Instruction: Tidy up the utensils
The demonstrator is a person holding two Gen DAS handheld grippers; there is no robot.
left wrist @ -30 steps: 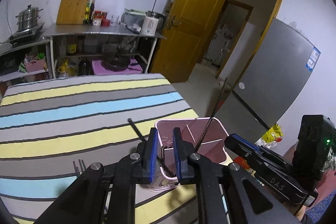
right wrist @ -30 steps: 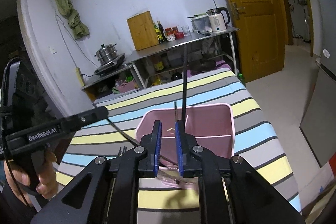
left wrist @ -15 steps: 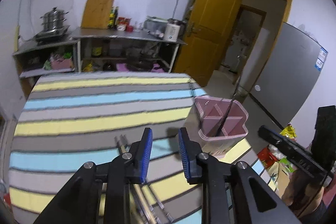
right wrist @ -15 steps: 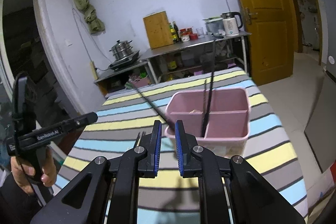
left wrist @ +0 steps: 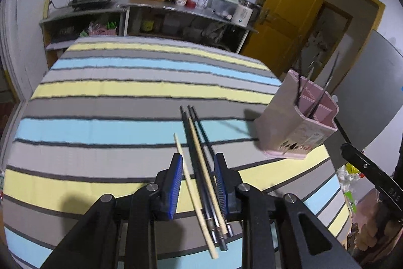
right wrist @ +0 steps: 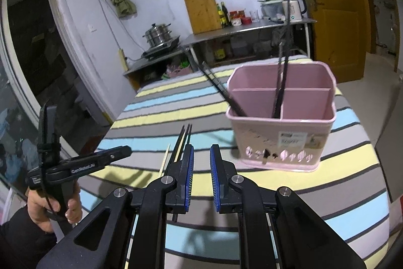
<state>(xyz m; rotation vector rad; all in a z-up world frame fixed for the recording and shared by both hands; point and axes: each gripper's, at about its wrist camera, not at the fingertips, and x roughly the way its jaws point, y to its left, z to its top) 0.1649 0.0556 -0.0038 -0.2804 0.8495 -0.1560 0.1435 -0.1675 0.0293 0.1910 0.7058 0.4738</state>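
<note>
- Pink plastic caddy stands on the striped cloth, holding several dark chopsticks upright or leaning; a second ago it sat directly in front of both your grippers, now it lies off to the right in the left wrist view.
- Your left gripper has left the caddy and now hangs over the loose chopsticks lying on the cloth: dark ones and two pale wooden ones.
- Its jaws have just been opening; they stand apart, straddling the bundle, pads not pressing on it.
- Your right gripper has backed off from the caddy; jaws narrowly apart, nothing between them.
- Your left hand grips its handle at lower left.
</note>
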